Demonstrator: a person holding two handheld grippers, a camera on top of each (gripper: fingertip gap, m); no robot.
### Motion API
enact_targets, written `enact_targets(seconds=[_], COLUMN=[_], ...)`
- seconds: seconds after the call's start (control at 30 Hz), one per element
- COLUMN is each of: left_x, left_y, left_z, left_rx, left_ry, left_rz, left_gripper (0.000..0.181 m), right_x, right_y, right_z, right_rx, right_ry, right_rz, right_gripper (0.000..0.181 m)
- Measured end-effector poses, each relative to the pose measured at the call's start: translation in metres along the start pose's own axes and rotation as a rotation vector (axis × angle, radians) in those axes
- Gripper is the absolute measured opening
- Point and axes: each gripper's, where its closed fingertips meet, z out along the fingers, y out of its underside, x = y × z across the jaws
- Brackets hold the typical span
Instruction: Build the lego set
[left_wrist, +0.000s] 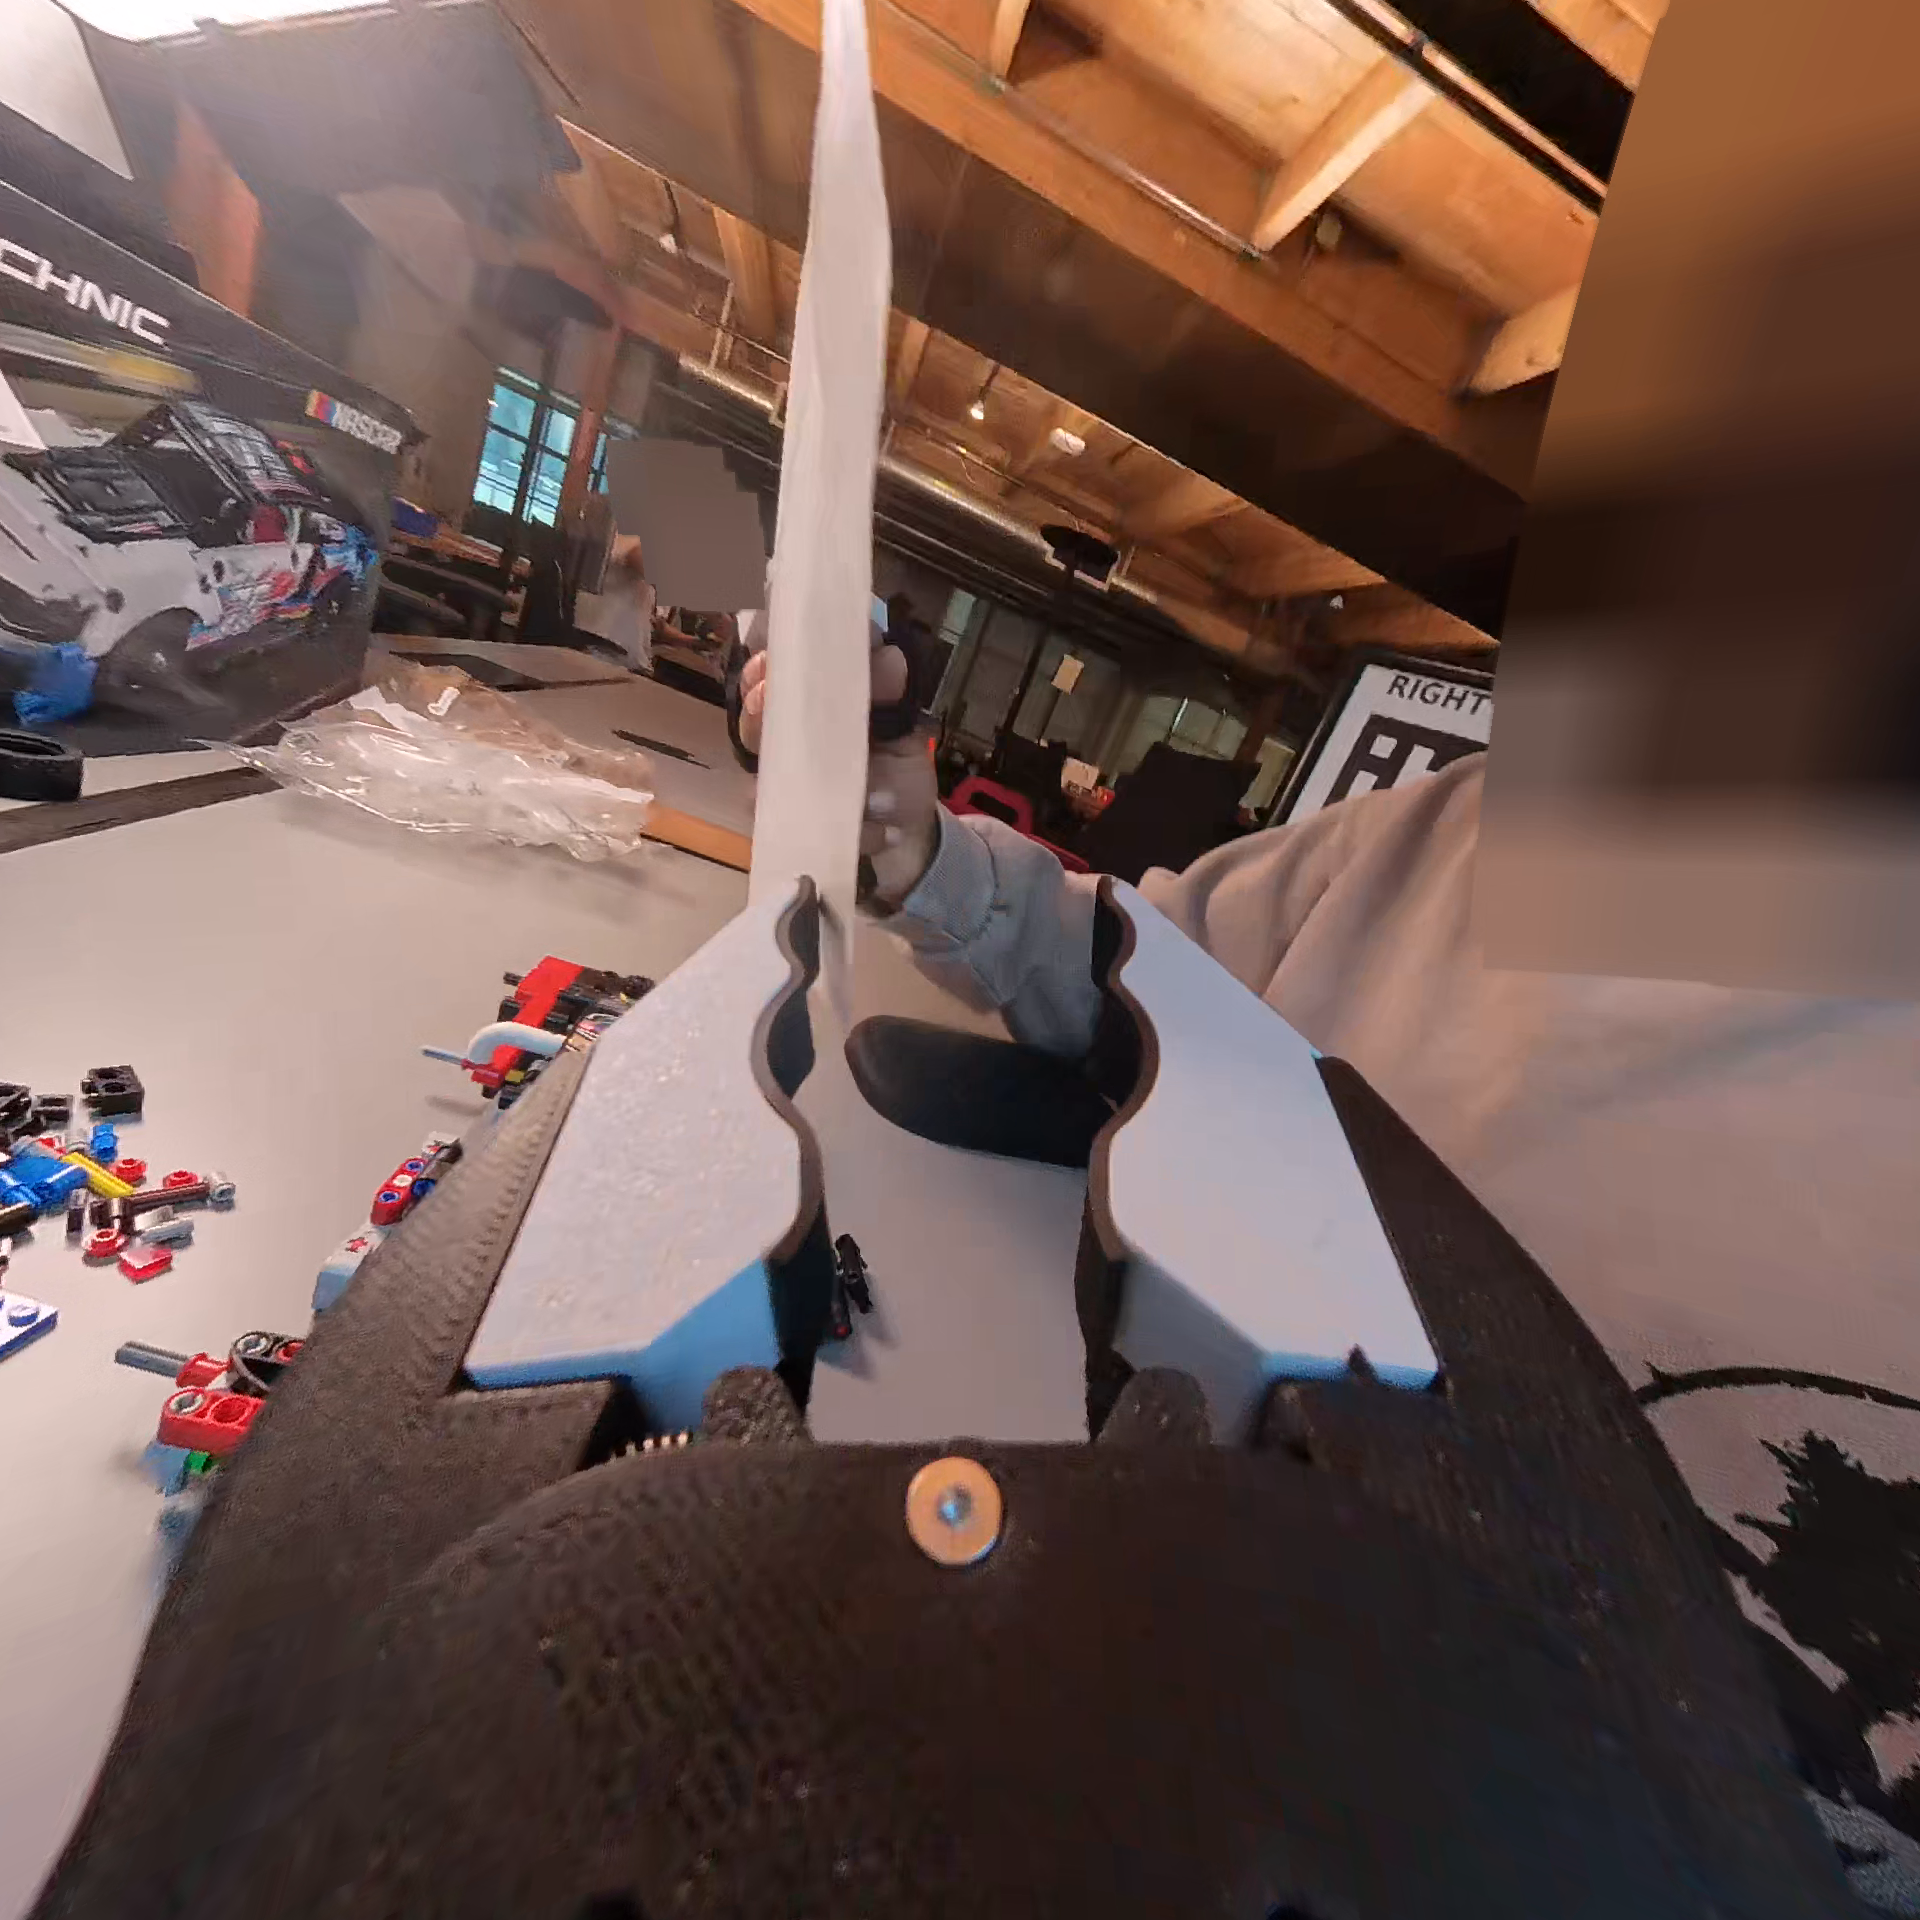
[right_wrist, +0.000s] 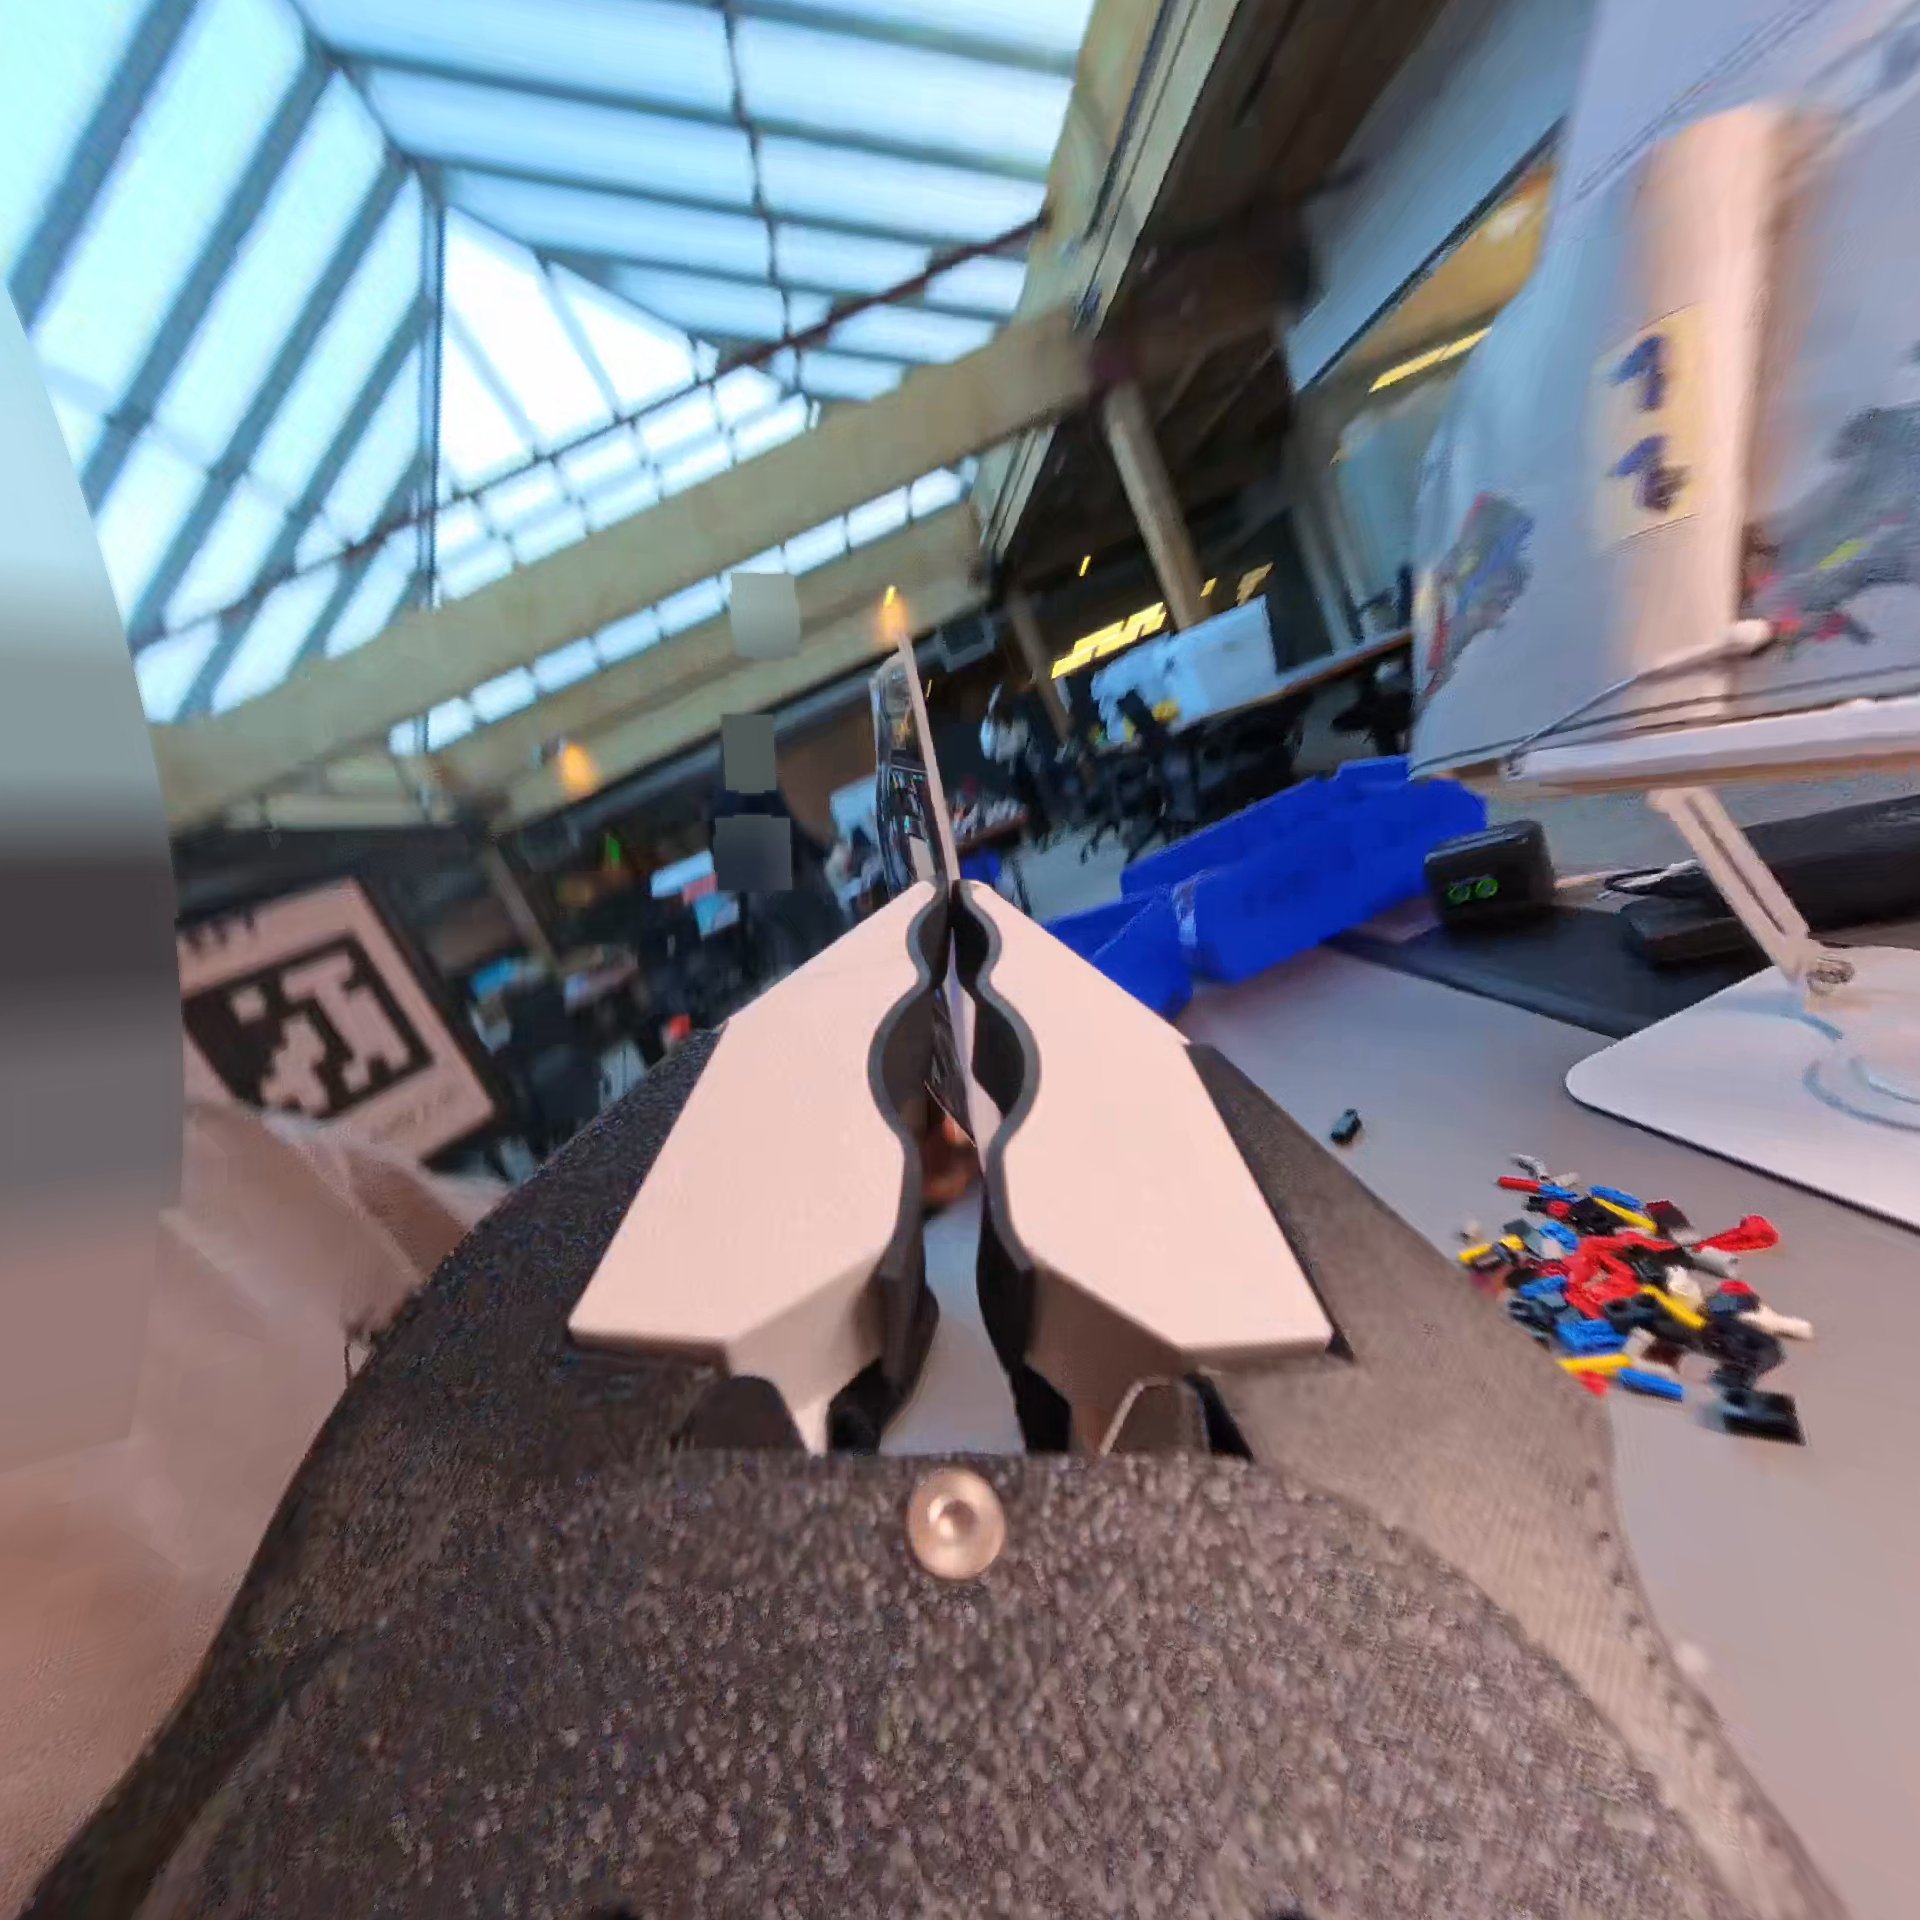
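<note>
Right gripper (right_wrist: 951, 896) jaws clamp a thin sheet (right_wrist: 920, 769) edge-on; left gripper (left_wrist: 956, 914) jaws wide, brushing it. Hold it taut, close left before peeling.

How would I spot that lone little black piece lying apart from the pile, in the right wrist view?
Start at the grey table and find the white stand base on its right side. Below it lies the colourful pile of lego pieces. The lone black piece lies left of the base and above the pile, alone on bare table.
</note>
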Motion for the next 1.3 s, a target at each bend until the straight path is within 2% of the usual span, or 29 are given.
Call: enact_targets(seconds=[0.1, 0.2, 0.3, 0.33, 0.4, 0.47, 0.57, 0.63, 0.8, 0.87, 1.0, 1.23, 1.3], left_x=[-0.015, -0.024, -0.027, -0.031, -0.034, -0.033, -0.025, -0.023, -0.016, -0.014, -0.019, -0.055, -0.067], left_y=[-0.003, -0.004, -0.006, -0.009, -0.016, -0.015, -0.01, -0.007, 0.02, 0.039, 0.069, 0.087, 0.095], left_z=[0.013, 0.032, 0.042, 0.04, 0.031, 0.024, 0.018, 0.015, 0.014, 0.014, 0.015, 0.003, -0.003], left_rx=[0.07, 0.126, 0.142, 0.159, 0.182, 0.146, 0.065, 0.033, -0.115, -0.204, -0.313, -0.32, -0.347], left_ry=[-0.083, -0.121, -0.177, -0.222, -0.276, -0.278, -0.24, -0.225, -0.119, -0.083, -0.073, -0.242, -0.321], left_rz=[-0.018, -0.059, -0.017, 0.007, 0.028, 0.033, 0.019, -0.015, -0.164, -0.223, -0.315, -0.389, -0.376], left_gripper=[0.05, 0.044, 0.006, 0.0, 0.0, 0.0, 0.0, 0.0, 0.0, 0.0, 0.0, 0.0, 0.004], right_x=[0.007, 0.003, -0.001, -0.004, -0.008, -0.011, -0.021, -0.025, -0.03, -0.012, 0.013, 0.05, 0.052], right_y=[-0.003, 0.013, 0.029, 0.035, 0.046, 0.059, 0.076, 0.079, 0.074, 0.088, 0.118, 0.148, 0.153], right_z=[-0.011, -0.006, 0.001, 0.004, 0.007, 0.008, 0.007, 0.004, -0.003, -0.005, -0.005, -0.018, -0.021], right_rx=[0.247, 0.364, 0.399, 0.374, 0.288, 0.152, -0.019, -0.085, -0.147, -0.236, -0.334, -0.461, -0.488], right_ry=[0.046, 0.052, 0.08, 0.089, 0.109, 0.145, 0.11, 0.056, -0.13, -0.072, 0.058, 0.328, 0.359], right_rz=[0.182, 0.27, 0.276, 0.254, 0.178, 0.027, -0.148, -0.141, 0.104, 0.162, 0.146, 0.131, 0.125], right_gripper=[0.0, 0.0, 0.0, 0.0, 0.0, 0.0, 0.002, 0.016, 0.033, 0.034, 0.0, 0.0, 0.0])
